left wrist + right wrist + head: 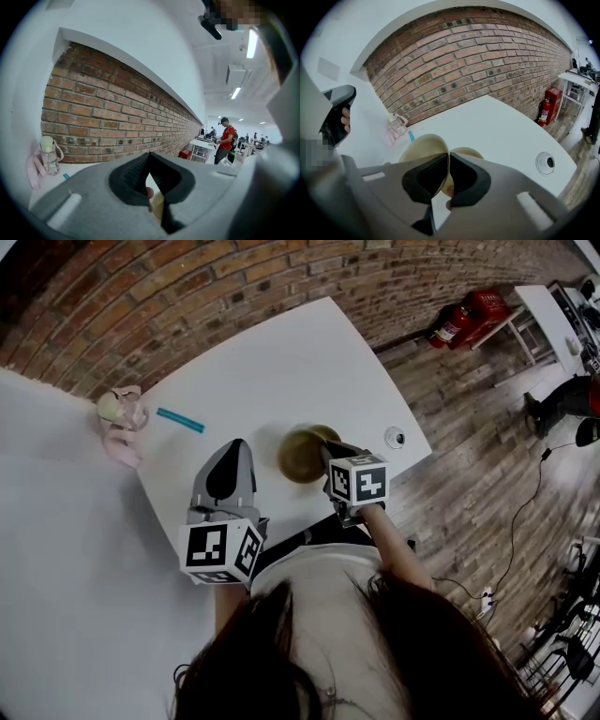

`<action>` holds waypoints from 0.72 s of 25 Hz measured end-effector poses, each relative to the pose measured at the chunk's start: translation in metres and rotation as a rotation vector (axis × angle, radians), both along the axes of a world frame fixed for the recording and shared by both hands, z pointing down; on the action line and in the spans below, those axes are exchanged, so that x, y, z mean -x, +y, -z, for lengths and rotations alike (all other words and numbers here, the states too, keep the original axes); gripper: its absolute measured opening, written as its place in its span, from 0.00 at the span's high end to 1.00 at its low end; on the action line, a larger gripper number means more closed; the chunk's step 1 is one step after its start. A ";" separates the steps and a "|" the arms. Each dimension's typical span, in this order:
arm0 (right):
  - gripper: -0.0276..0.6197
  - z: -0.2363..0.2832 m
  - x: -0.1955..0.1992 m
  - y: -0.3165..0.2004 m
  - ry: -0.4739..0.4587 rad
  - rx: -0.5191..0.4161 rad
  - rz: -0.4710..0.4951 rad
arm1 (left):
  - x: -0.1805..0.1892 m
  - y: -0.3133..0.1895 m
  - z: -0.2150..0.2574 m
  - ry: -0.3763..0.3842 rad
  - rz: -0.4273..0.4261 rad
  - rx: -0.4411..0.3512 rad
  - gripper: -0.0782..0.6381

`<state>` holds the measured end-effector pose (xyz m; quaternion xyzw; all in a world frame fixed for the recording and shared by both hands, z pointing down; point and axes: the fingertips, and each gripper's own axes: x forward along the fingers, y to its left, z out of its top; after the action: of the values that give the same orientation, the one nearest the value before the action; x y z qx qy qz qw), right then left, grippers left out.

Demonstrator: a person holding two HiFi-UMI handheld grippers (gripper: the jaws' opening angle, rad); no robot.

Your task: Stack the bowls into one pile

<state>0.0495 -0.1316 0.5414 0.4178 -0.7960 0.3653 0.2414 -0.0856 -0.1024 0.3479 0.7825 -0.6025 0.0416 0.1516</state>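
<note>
The left gripper (232, 463) is held up at the near left, its jaws pressed together and empty. The right gripper (330, 454), just right of it, has its jaws clamped on a bowl (421, 146) rim.

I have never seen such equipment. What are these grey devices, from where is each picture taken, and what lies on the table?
There is no robot here. A person holds a two-jaw hand tool in each hand. One picture comes from a camera on the person's head, looking down. The other two come from cameras riding on the tools. The right gripper has its jaws closed on the rim of a tilted beige bowl. A second bowl sits behind it on the white table. The left gripper is shut, empty, and points toward the brick wall. A water bottle and a blue stick-like item also lie there.
</note>
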 end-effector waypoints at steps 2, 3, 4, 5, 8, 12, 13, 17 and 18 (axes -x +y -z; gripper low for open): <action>0.92 -0.001 -0.005 -0.002 0.002 0.001 -0.009 | -0.003 -0.001 -0.001 0.000 -0.003 0.002 0.89; 0.92 -0.002 -0.007 -0.003 0.002 0.002 -0.013 | -0.004 -0.002 -0.001 0.000 -0.004 0.003 0.89; 0.92 -0.003 -0.009 -0.004 0.002 0.004 -0.017 | -0.005 -0.003 -0.002 -0.001 -0.005 0.004 0.89; 0.92 -0.004 -0.011 -0.004 0.004 0.005 -0.021 | -0.006 -0.003 -0.002 -0.001 -0.006 0.005 0.89; 0.92 -0.007 -0.017 -0.005 0.009 0.010 -0.033 | -0.009 -0.005 -0.003 -0.003 -0.013 0.009 0.89; 0.92 -0.012 -0.024 -0.007 0.017 0.018 -0.048 | -0.013 -0.008 -0.006 -0.007 -0.022 0.018 0.89; 0.92 -0.014 -0.026 -0.007 0.019 0.020 -0.051 | -0.015 -0.009 -0.007 -0.007 -0.024 0.020 0.89; 0.92 -0.019 -0.033 -0.007 0.032 0.030 -0.061 | -0.018 -0.010 -0.009 -0.010 -0.028 0.028 0.89; 0.92 -0.021 -0.035 -0.007 0.034 0.032 -0.063 | -0.019 -0.010 -0.010 -0.011 -0.028 0.031 0.89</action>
<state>0.0846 -0.1389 0.5622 0.4451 -0.7721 0.3784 0.2501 -0.0666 -0.1126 0.3576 0.7881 -0.5916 0.0574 0.1599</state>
